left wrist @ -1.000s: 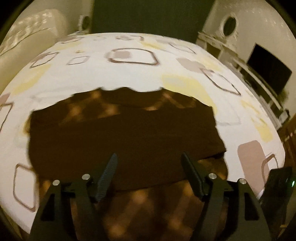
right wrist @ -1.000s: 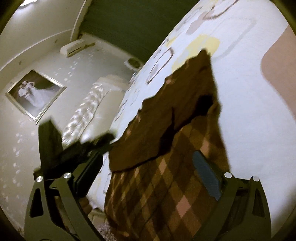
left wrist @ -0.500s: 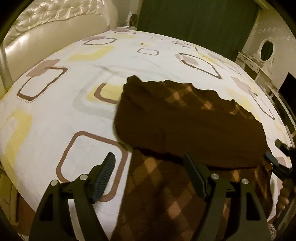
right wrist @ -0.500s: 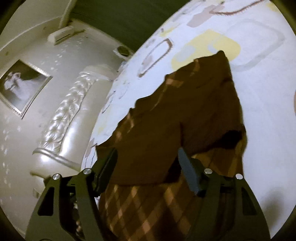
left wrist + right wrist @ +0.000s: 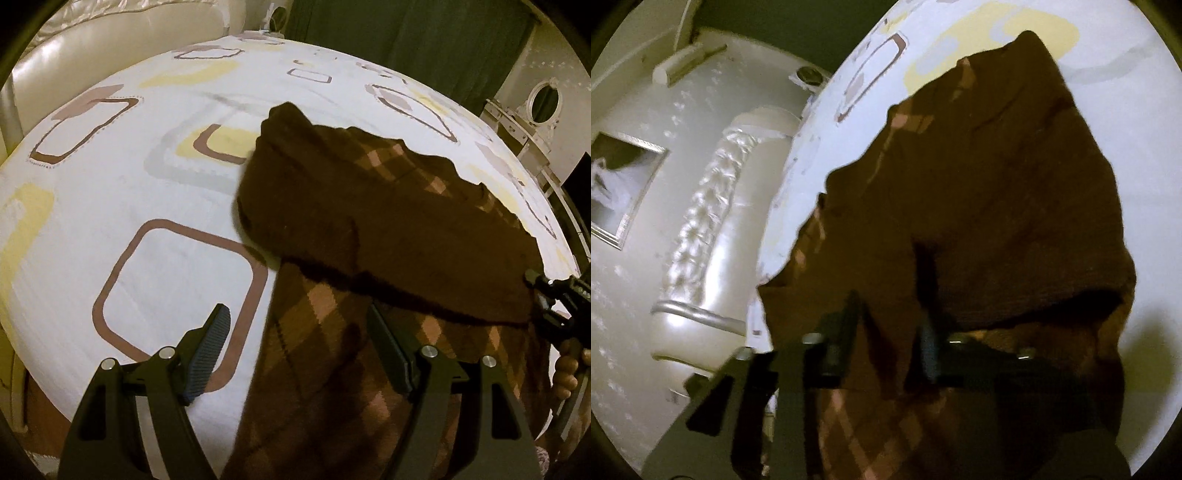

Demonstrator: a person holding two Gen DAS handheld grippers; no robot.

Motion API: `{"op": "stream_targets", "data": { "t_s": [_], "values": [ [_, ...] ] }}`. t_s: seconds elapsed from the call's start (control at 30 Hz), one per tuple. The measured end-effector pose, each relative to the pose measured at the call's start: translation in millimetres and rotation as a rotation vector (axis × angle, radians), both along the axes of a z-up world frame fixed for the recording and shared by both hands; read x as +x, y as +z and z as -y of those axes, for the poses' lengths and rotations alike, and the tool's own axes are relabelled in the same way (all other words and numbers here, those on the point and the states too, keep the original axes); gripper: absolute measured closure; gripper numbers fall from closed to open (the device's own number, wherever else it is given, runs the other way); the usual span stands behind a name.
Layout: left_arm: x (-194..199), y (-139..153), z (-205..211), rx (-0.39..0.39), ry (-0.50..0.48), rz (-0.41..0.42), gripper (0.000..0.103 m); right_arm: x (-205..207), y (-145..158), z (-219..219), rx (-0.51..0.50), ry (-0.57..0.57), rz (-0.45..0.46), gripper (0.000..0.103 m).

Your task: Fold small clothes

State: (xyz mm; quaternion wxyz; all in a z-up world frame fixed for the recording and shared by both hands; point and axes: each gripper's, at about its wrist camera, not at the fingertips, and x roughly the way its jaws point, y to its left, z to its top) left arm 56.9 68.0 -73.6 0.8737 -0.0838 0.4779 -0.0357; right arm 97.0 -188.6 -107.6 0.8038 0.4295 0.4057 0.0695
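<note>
Meanwhile the right gripper (image 5: 890,332) is closing on the brown argyle garment (image 5: 369,229); beside it the left gripper (image 5: 299,350) gapes empty

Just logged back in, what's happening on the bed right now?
A person with a gripper in each hand is folding a dark brown argyle-patterned knit garment on a white bedsheet with brown and yellow square outlines. The garment's plain dark layer is already folded over the patterned part. The right gripper is closing at the garment's near right edge, with fabric between its fingers. The left gripper hangs open above the garment's near left edge, holding nothing.
</note>
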Motion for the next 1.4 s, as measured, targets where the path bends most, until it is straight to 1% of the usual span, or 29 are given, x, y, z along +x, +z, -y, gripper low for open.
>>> {"op": "stream_targets", "data": {
  "t_s": [0.07,0.13,0.2,0.37,0.47,0.57,0.67,0.73,0.8,0.93,1.03,1.13,1.23,1.3,1.4],
  "values": [
    [-0.2,-2.9,-1.4,0.004,0.005,-0.005,0.028,2.6,3.6,-4.0,-0.026,0.011,0.0,0.097],
    [-0.5,-4.0,-2.7,0.002,0.008,-0.006,0.028,6.0,13.9,-8.9,-0.092,0.022,0.008,0.097],
    [-0.5,-4.4,-2.8,0.005,0.008,-0.006,0.028,9.0,33.9,-11.8,-0.154,0.034,0.05,0.097],
    [-0.8,-4.4,-3.3,0.006,0.012,-0.004,0.028,11.7,79.8,-0.8,-0.206,0.032,0.147,0.097],
    [-0.5,-4.6,-2.1,0.009,0.014,-0.007,0.028,13.2,88.2,12.8,-0.223,0.022,0.154,0.097],
    [-0.7,-4.7,-1.8,0.012,0.013,-0.007,0.026,7.3,83.6,32.6,-0.229,-0.01,0.135,0.097],
    [0.4,-4.8,-0.7,0.017,0.016,-0.008,0.026,1.4,67.7,49.4,-0.191,-0.04,0.101,0.097],
    [0.3,-3.8,-0.7,0.013,0.018,-0.005,0.026,-1.5,55.6,55.7,-0.171,-0.047,0.081,0.097],
    [1.4,-2.8,-1.1,0.011,0.021,-0.005,0.026,-3.5,42.0,61.3,-0.177,-0.065,0.05,0.097],
    [3.2,-0.5,-5.7,0.012,0.039,0.002,0.026,-4.0,25.2,64.1,-0.166,-0.089,0.021,0.097],
    [8.3,1.6,-9.7,0.012,0.055,0.004,0.026,-2.7,23.1,64.3,-0.157,-0.101,0.024,0.097],
    [15.8,5.1,-11.2,0.02,0.061,0.018,0.026,3.2,30.8,67.5,-0.159,-0.11,0.047,0.097],
    [29.7,9.3,-10.3,0.061,0.062,0.046,0.026,13.6,37.7,69.6,-0.19,-0.106,0.048,0.097],
    [41.6,12.8,-11.7,0.102,0.059,0.083,0.026,20.6,40.3,71.2,-0.195,-0.101,0.047,0.097],
    [54.1,15.6,-11.7,0.149,0.007,0.152,0.026,25.4,41.5,70.5,-0.205,-0.093,0.047,0.097]
  ]
}}
